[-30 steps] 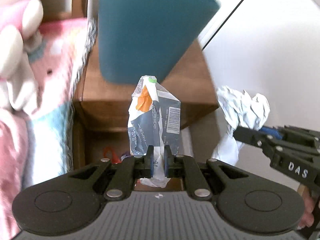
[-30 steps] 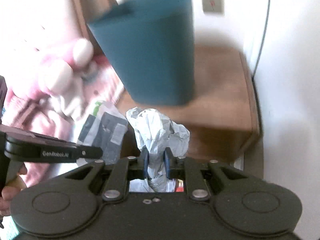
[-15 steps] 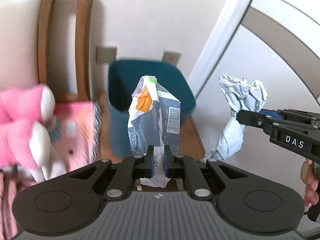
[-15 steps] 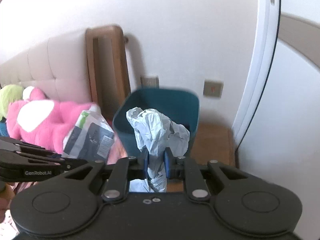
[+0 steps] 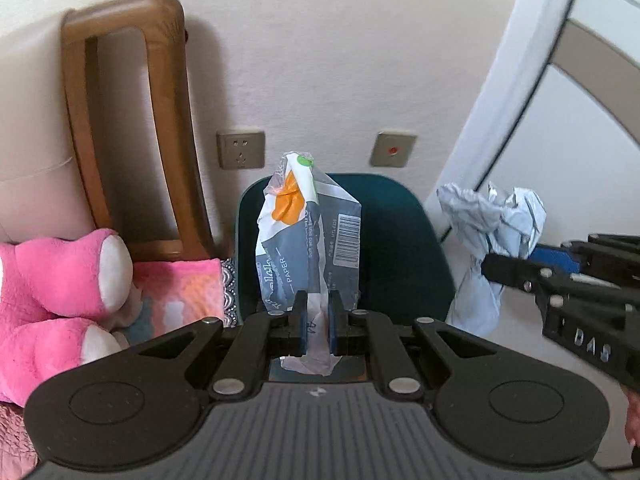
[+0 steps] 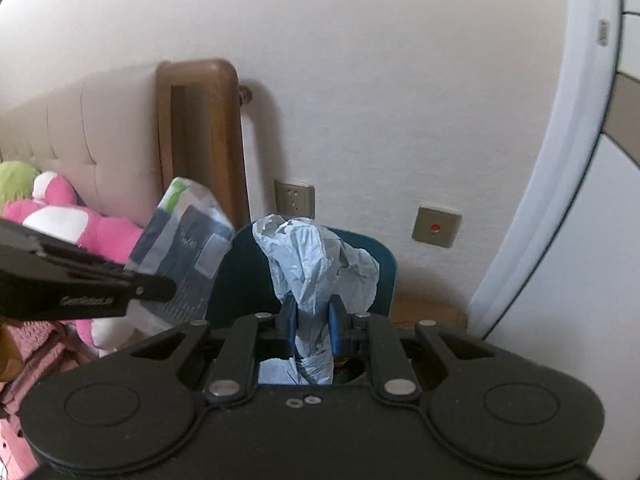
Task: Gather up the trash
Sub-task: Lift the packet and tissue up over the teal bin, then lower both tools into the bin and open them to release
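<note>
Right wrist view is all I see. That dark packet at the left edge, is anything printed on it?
Observer: Yes. In the left wrist view the crumpled dark-grey plastic wrapper shows a barcode, an orange patch and the word PAPER.
Operator: How is it held?
Observer: The left claw is shut on its white bottom end; it stands upright in front of the teal plastic bin.
Operator: What lies left of the bin?
Observer: A pink patterned blanket, beside a pink plush toy.
</note>
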